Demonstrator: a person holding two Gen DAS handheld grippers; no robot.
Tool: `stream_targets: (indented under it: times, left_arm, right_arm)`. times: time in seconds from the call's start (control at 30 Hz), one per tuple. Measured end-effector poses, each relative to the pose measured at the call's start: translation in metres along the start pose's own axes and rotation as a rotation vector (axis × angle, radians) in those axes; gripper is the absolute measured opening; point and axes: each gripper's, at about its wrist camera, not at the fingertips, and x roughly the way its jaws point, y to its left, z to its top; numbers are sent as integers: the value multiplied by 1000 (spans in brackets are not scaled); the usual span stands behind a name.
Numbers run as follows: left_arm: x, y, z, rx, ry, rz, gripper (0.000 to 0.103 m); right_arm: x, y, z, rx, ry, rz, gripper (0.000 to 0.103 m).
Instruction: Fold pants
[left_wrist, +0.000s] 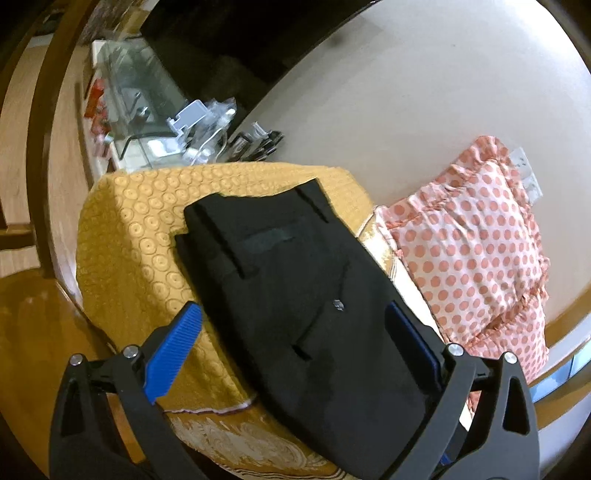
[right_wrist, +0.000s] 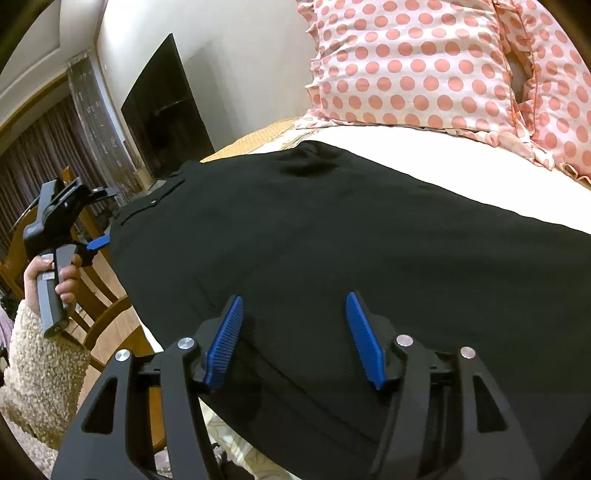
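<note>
The black pants (left_wrist: 295, 288) lie folded on the bed, waistband and belt loops at the far end. In the right wrist view they (right_wrist: 351, 240) fill the middle. My left gripper (left_wrist: 295, 314) is open and empty, its blue pads wide apart over the near end of the pants. It also shows in the right wrist view (right_wrist: 98, 242), held by a hand at the pants' left edge. My right gripper (right_wrist: 295, 317) is open and empty, hovering just above the black fabric.
A yellow patterned blanket (left_wrist: 140, 240) covers the bed under the pants. A pink polka-dot pillow (left_wrist: 472, 251) lies to the right, also in the right wrist view (right_wrist: 424, 62). A cluttered glass table (left_wrist: 147, 110) stands beyond the bed. Wooden chairs (right_wrist: 99, 295) stand at left.
</note>
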Motion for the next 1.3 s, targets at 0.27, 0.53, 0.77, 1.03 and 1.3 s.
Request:
stream_targets:
  times: [0.27,0.53,0.77,1.03,1.3]
  left_arm:
    - [8,-13,-14,6,73,-66,98]
    - [20,-7,-17,-99,185,-253,95]
    - [21,6,7,-107,83,-113,84]
    - [33,-1,7,-35,88,26,28]
    - [13,-62,2,209,2,86,14]
  right_arm:
    - [2,7,-1,-11,-10,4,67]
    - [1,7,-1,-19,-15,6,67]
    - [0,7,-2,-25,-28,5,67]
    - [-21,-14,-3,80,-92,26,67]
    - [-86,-57,-8,166,-260,-67,71]
